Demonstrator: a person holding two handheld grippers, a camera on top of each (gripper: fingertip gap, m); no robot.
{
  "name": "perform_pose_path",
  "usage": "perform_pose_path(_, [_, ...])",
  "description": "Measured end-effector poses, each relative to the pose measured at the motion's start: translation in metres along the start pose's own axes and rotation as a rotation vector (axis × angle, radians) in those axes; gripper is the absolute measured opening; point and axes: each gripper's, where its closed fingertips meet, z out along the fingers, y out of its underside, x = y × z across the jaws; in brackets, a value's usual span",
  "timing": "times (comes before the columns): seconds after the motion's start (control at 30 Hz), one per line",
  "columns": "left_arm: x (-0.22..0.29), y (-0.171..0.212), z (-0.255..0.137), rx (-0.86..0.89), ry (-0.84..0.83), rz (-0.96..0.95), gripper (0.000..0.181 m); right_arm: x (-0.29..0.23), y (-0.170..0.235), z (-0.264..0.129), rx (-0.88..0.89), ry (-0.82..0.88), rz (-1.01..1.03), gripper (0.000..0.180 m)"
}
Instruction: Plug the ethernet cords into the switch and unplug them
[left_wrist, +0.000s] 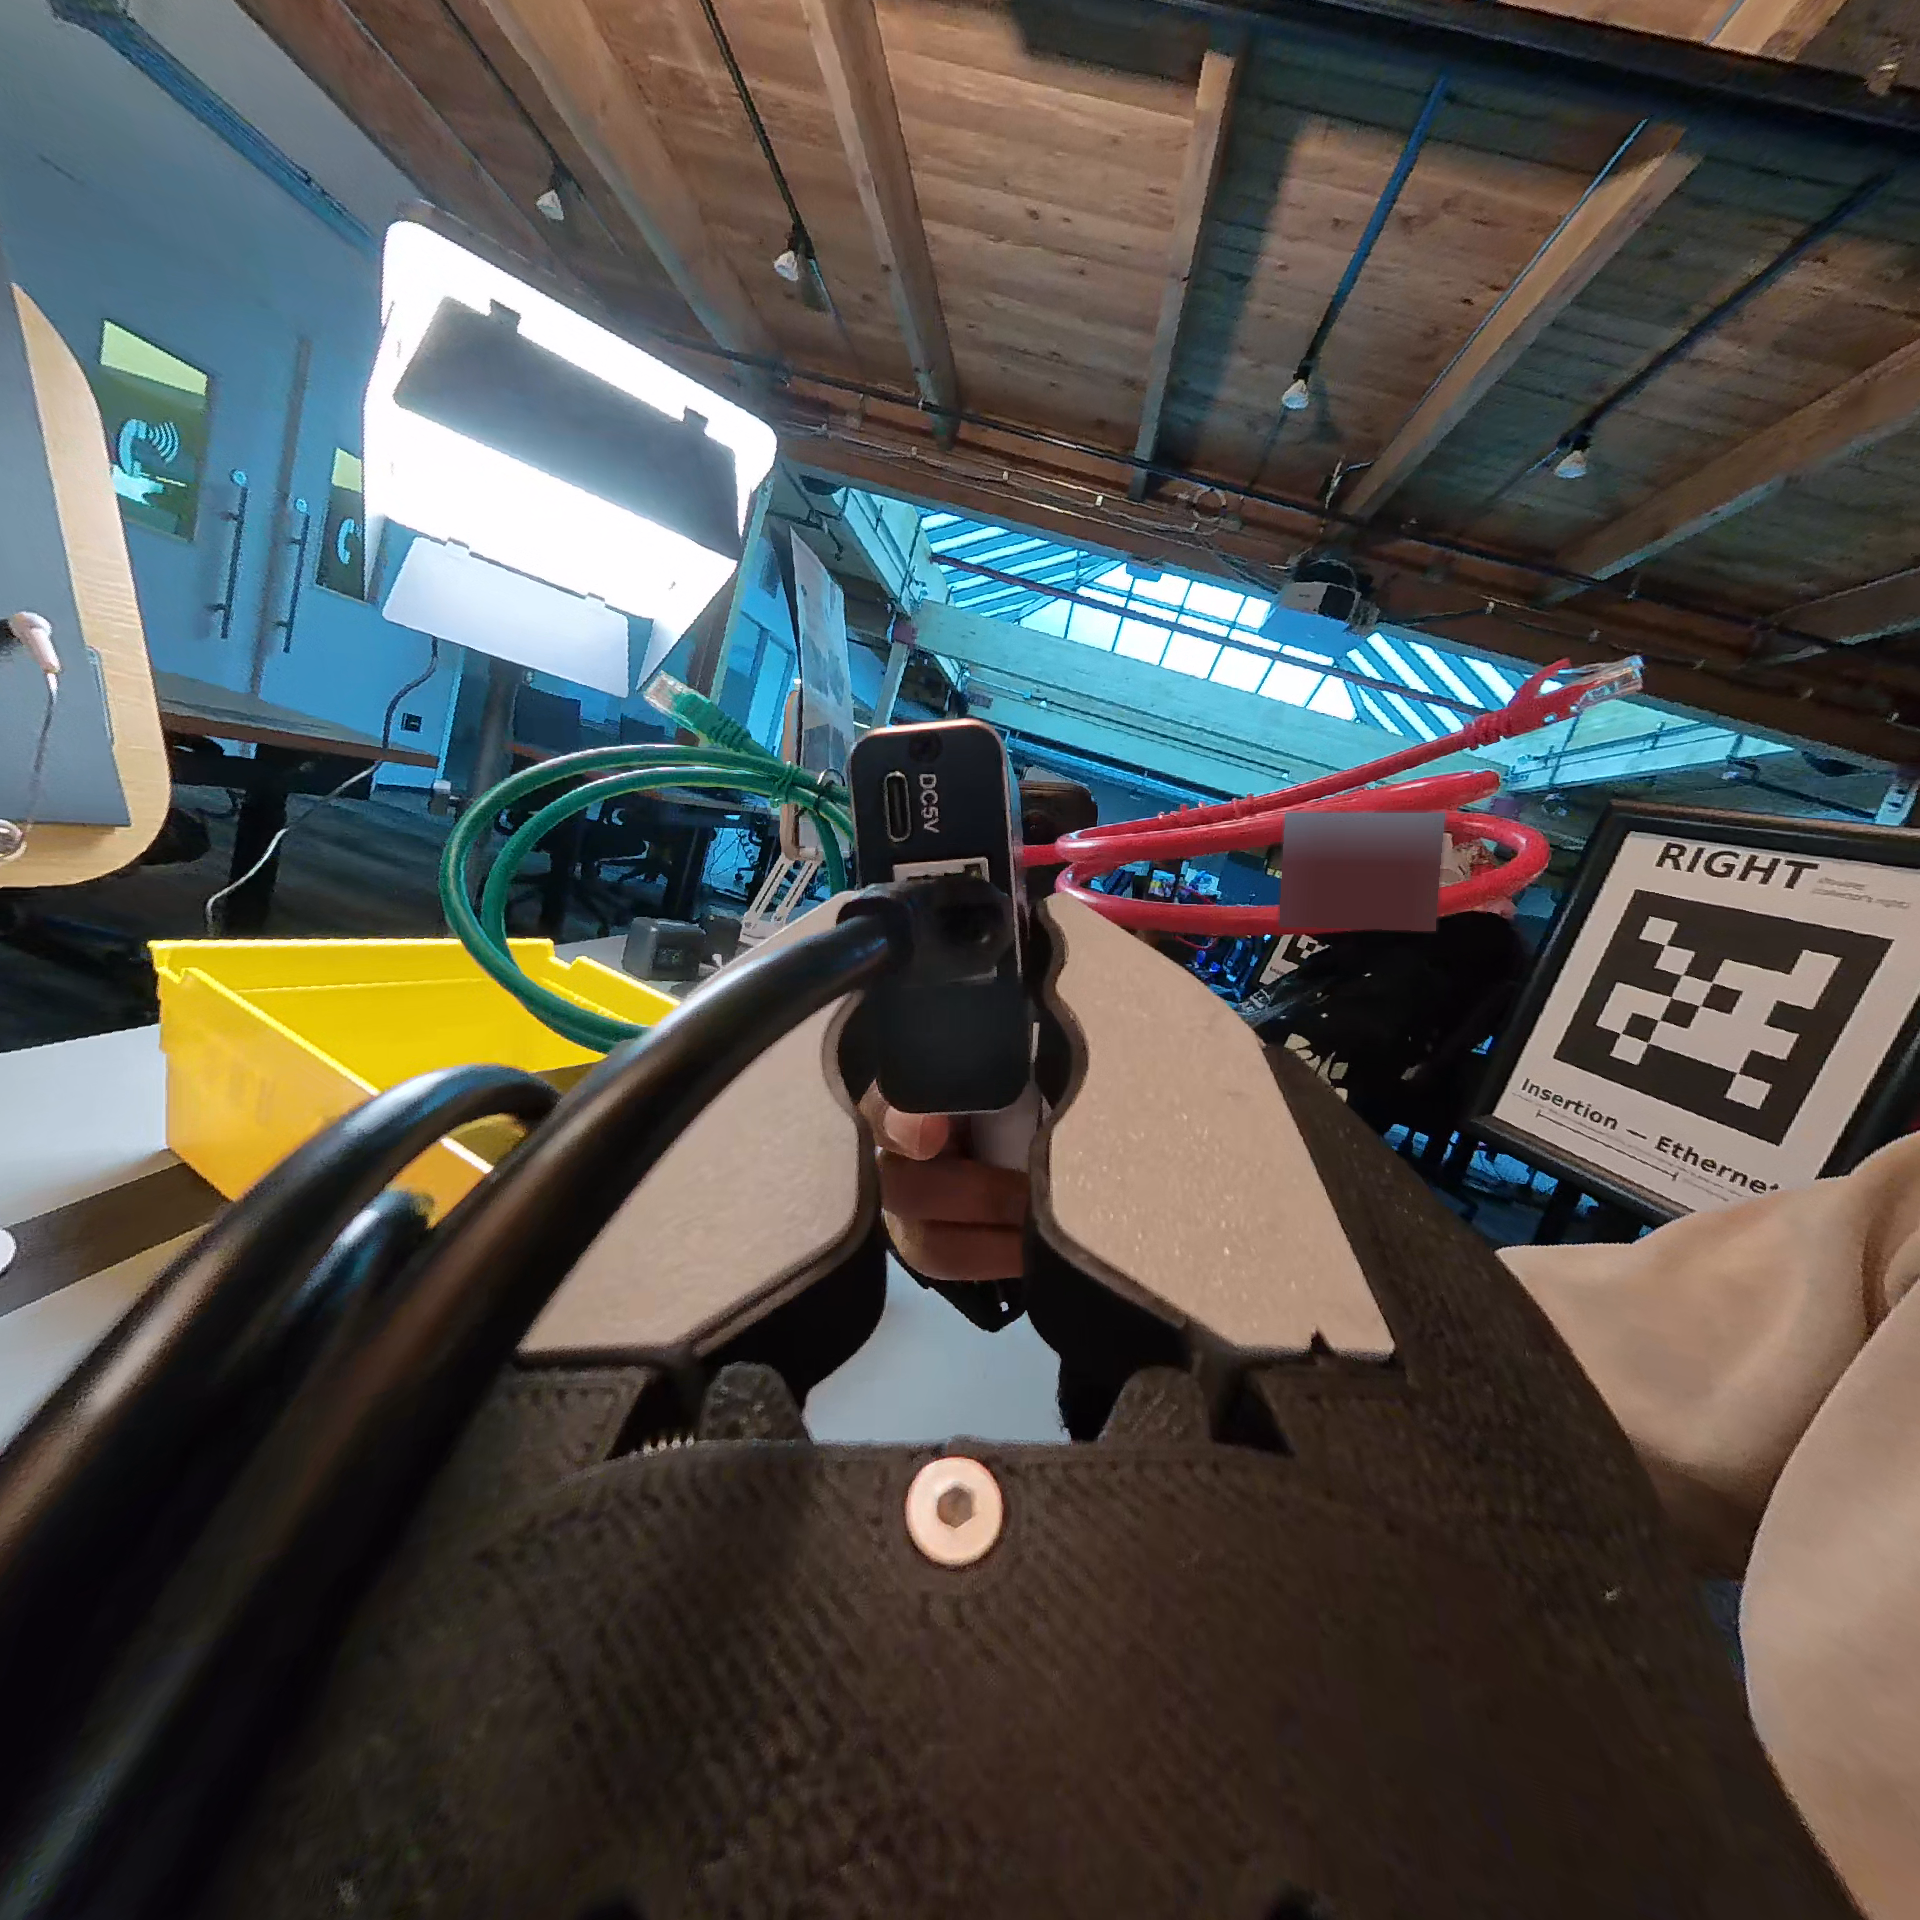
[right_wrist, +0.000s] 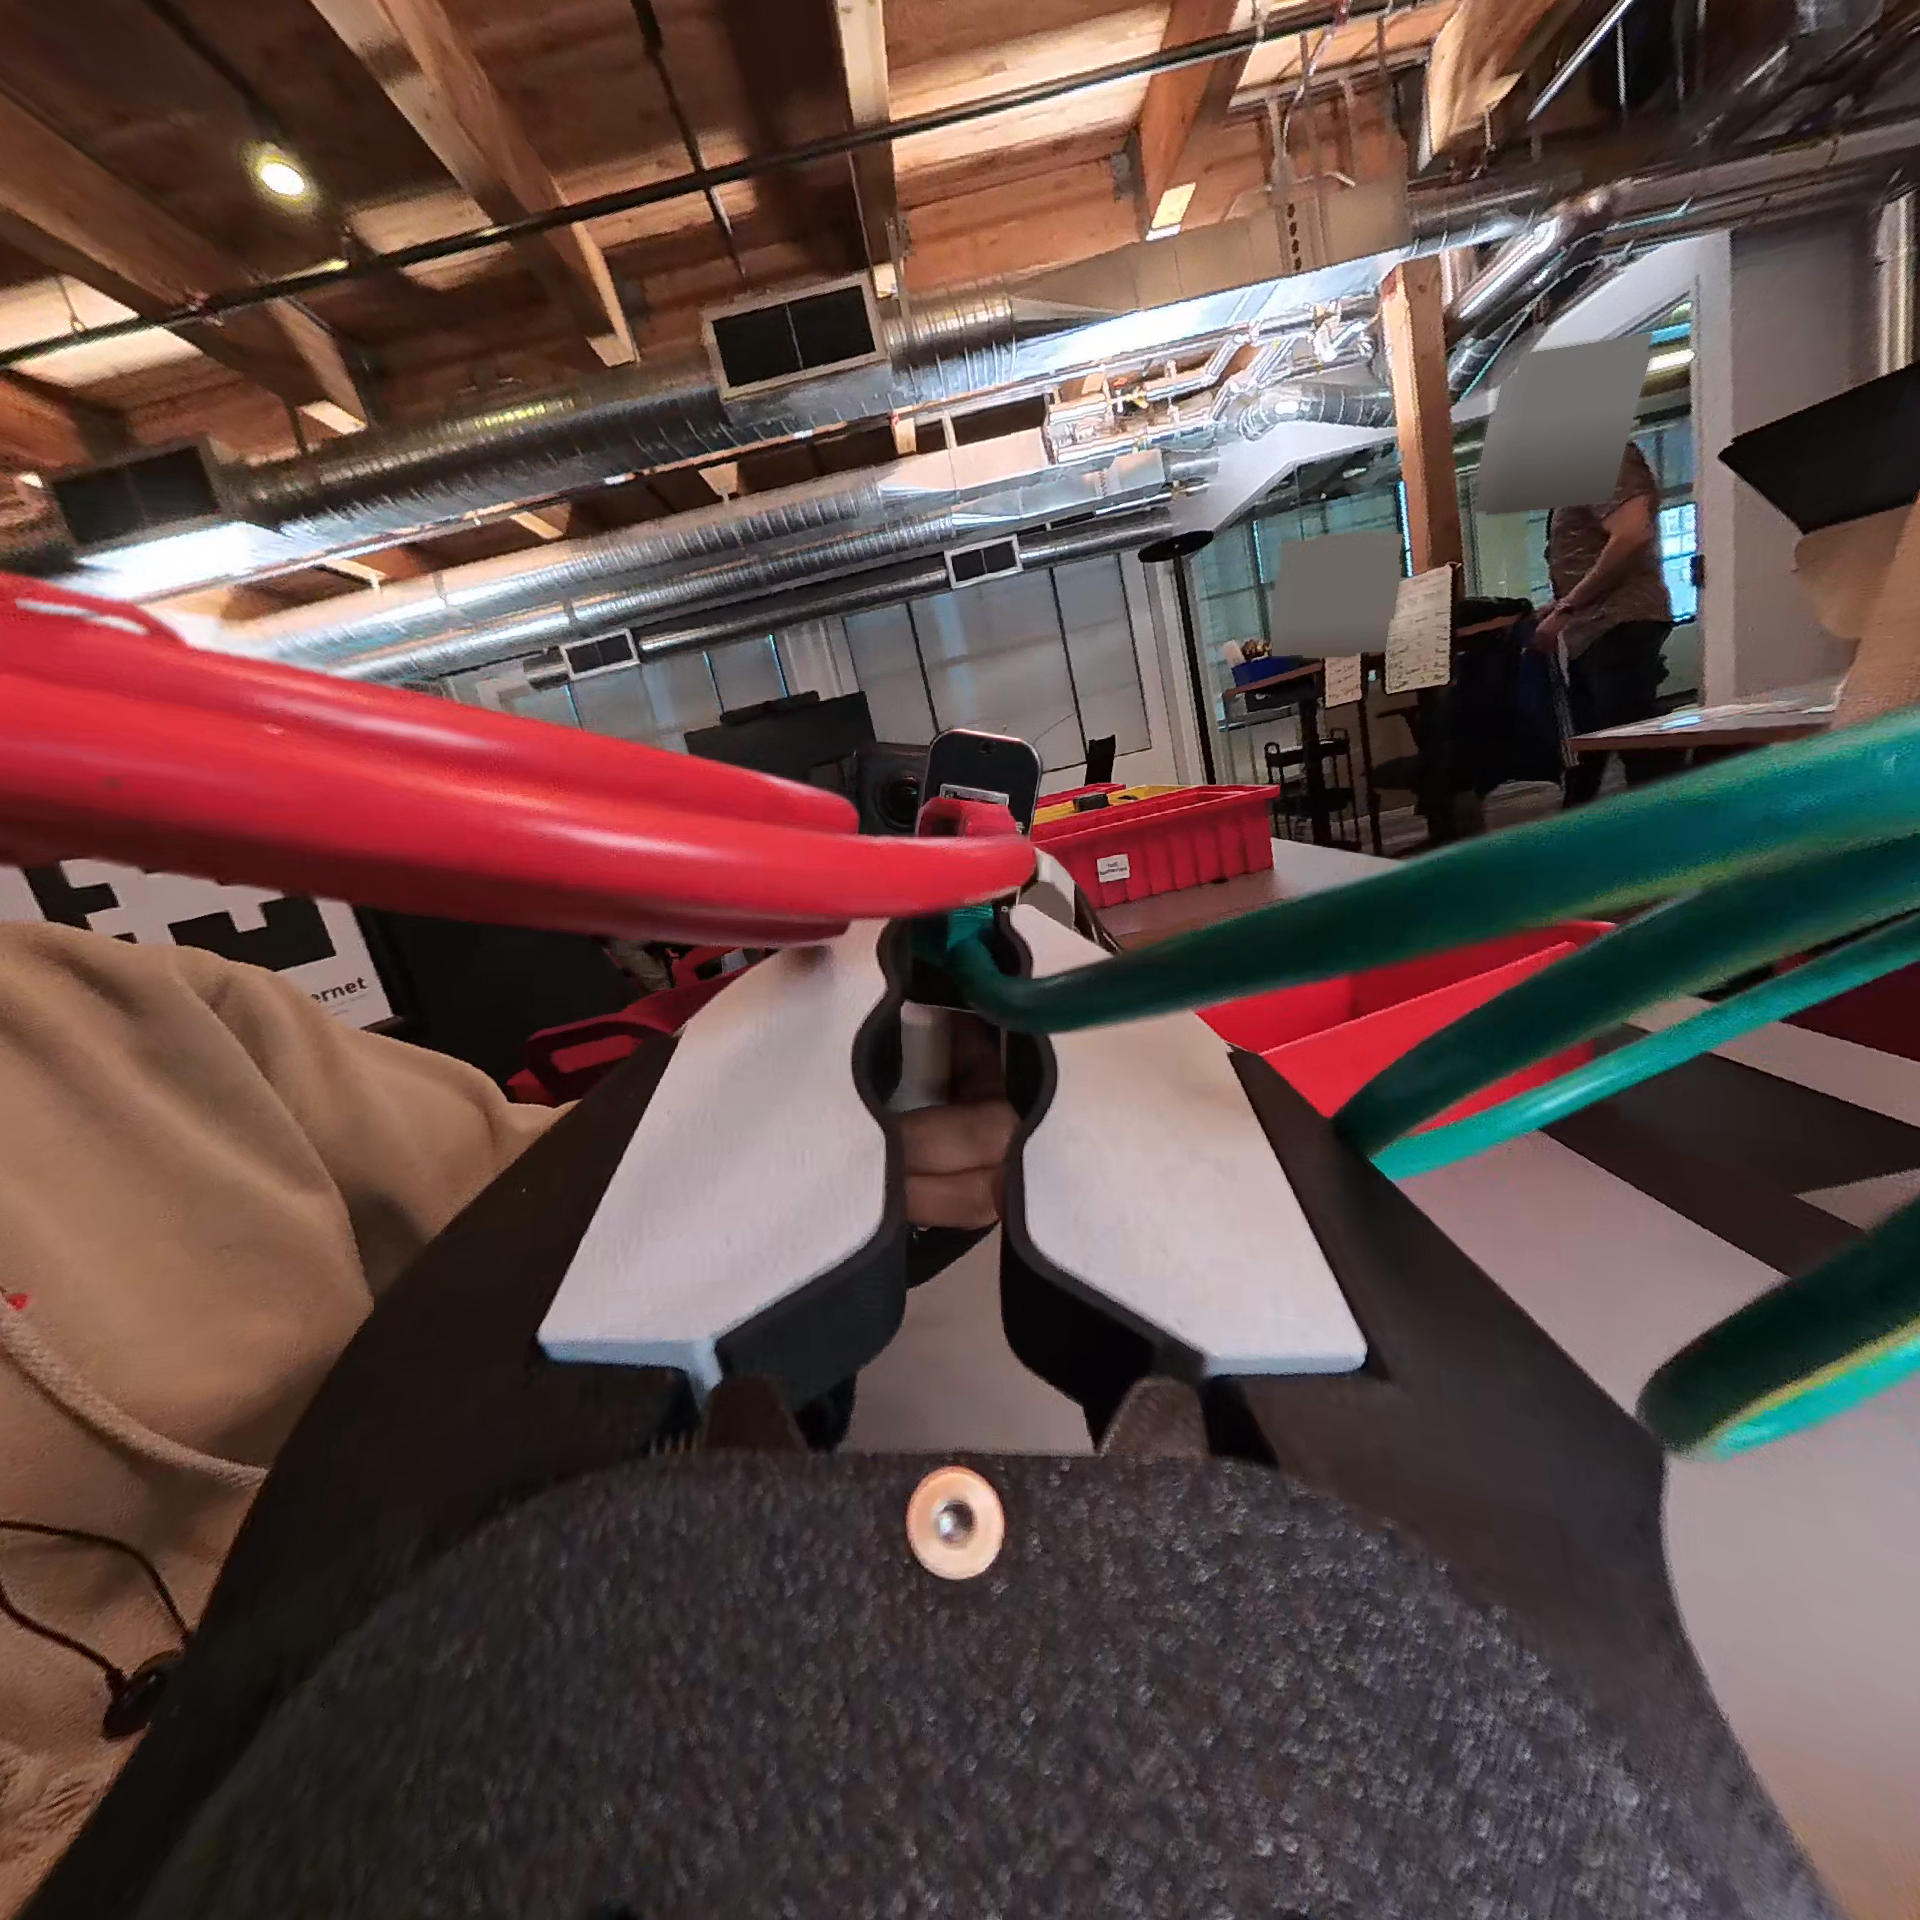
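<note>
My left gripper (left_wrist: 948, 940) is shut on a small black switch (left_wrist: 935, 790), which it holds upright above the table. A black cord (left_wrist: 623, 1091) is plugged into the switch's near face and loops off to the left. A green cord (left_wrist: 488, 883) and a red cord (left_wrist: 1247, 831) coil out behind the switch. In the right wrist view the switch (right_wrist: 982, 774) stands just past my right gripper (right_wrist: 958, 935). The red cord (right_wrist: 520, 821) is plugged into it. My right gripper is shut around the green cord's plug (right_wrist: 961, 923) at the switch. The green cord (right_wrist: 1507, 914) trails right.
A yellow bin (left_wrist: 312, 1029) sits on the white table to the left. A framed marker board (left_wrist: 1714, 997) stands at the right. Red bins (right_wrist: 1164, 842) (right_wrist: 1403, 1018) sit beyond the right gripper. A beige sleeve (right_wrist: 208, 1143) is close by. A person (right_wrist: 1610, 623) stands far off. Left and right tips are no more than a few centimetres apart.
</note>
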Motion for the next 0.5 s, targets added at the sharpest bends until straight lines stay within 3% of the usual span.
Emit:
perform_pose_path(0.03, [0.001, 0.000, 0.000, 0.003, 0.000, 0.006, 0.027, 0.000, 0.000, 0.000, -0.006, -0.001, -0.006, 0.014])
perform_pose_path(0.5, [0.000, 0.011, 0.000, -0.075, -0.015, 0.044, 0.028, 0.001, 0.009, -0.006, -0.120, 0.003, -0.027, 0.014])
